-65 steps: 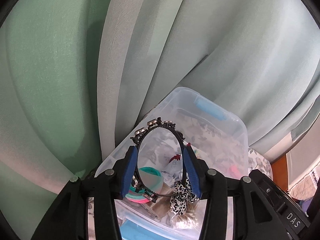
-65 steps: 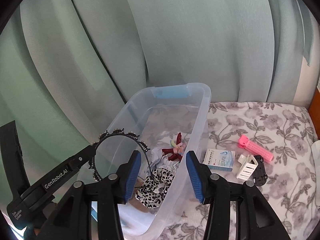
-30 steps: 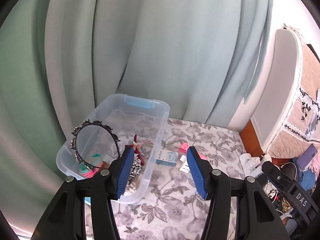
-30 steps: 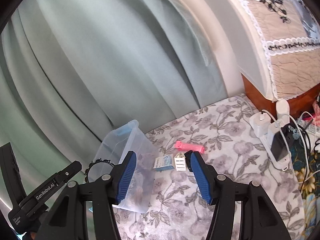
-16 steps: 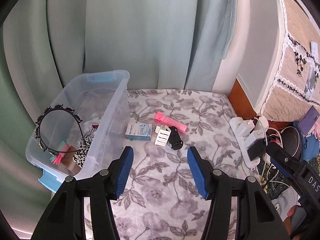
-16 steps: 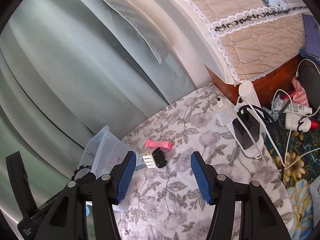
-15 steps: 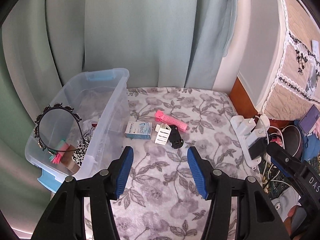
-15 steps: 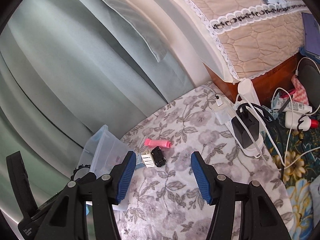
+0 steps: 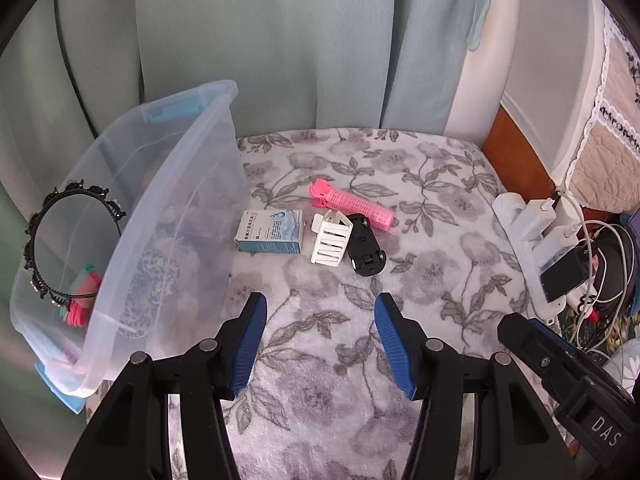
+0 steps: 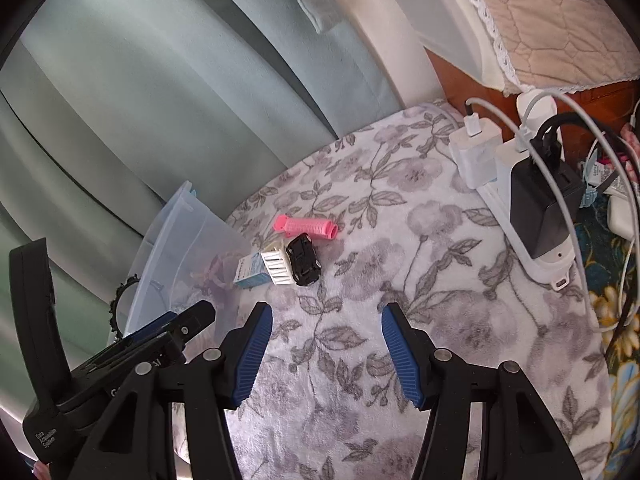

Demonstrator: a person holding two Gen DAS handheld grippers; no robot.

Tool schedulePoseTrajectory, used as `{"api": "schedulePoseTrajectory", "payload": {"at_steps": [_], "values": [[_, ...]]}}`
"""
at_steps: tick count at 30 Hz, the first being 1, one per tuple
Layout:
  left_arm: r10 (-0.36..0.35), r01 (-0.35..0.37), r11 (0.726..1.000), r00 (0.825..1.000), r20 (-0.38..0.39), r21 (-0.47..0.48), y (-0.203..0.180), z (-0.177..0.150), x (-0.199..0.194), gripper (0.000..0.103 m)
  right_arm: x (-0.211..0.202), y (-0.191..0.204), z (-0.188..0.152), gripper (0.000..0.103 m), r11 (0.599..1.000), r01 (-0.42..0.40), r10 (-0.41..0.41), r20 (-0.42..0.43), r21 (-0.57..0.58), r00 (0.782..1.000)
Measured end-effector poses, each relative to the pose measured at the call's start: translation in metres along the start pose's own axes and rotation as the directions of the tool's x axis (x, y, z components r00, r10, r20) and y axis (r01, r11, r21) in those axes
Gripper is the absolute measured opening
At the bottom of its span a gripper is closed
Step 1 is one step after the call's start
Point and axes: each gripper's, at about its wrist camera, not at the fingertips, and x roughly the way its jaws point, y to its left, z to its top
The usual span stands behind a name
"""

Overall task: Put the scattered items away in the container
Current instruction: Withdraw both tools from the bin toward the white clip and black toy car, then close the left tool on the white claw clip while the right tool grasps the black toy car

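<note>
A clear plastic bin [image 9: 188,184] stands at the left on the floral blanket, also in the right wrist view [image 10: 188,248]. A black headband [image 9: 44,240] and small hair items lie in it. Beside it on the blanket lie a small blue-white box [image 9: 270,231], a white hair clip [image 9: 330,240], a black toy car [image 9: 364,250] and a pink hair roller [image 9: 352,204]. The same cluster shows in the right wrist view: box [image 10: 250,270], clip [image 10: 278,266], car [image 10: 305,260], roller [image 10: 306,227]. My left gripper [image 9: 320,332] and my right gripper [image 10: 326,340] are open and empty, short of the cluster.
A white power strip [image 9: 536,248] with chargers and cables lies at the right edge of the blanket, also in the right wrist view [image 10: 516,184]. Green curtains [image 9: 280,40] hang behind. A wooden bed frame with a quilted cover [image 10: 560,20] stands at the right.
The left gripper let go of the headband, which now rests in the bin, and swung right and back. Both grippers have since moved nearer the scattered cluster.
</note>
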Motion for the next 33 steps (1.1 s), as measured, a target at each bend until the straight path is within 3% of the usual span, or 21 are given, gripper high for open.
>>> {"api": "schedulePoseTrajectory", "payload": {"at_steps": [10, 20, 25, 29, 33], "values": [[-0.022, 0.022, 1.000, 1.000, -0.001, 0.015, -0.004, 0.016, 0.054, 0.057, 0.061, -0.013, -0.002, 0.061, 1.000, 0.014, -0.014, -0.118, 0.000, 0.993], [-0.043, 0.043, 0.999, 0.999, -0.025, 0.003, -0.005, 0.033, 0.103, 0.057, 0.097, -0.017, 0.001, 0.061, 1.000, 0.020, -0.022, -0.174, -0.016, 0.984], [-0.051, 0.051, 0.999, 0.998, -0.030, -0.019, -0.002, 0.037, 0.118, 0.052, 0.106, -0.022, 0.004, 0.061, 1.000, 0.027, -0.027, -0.179, -0.002, 0.984], [-0.049, 0.048, 0.998, 0.998, -0.032, -0.035, 0.004, 0.039, 0.124, 0.036, 0.115, -0.021, 0.011, 0.062, 1.000, 0.016, -0.015, -0.172, 0.000, 0.985], [-0.049, 0.047, 0.997, 0.999, -0.021, -0.063, 0.015, 0.041, 0.124, 0.033, 0.124, -0.015, 0.018, 0.062, 1.000, 0.000, -0.003, -0.171, -0.013, 0.985]]}}
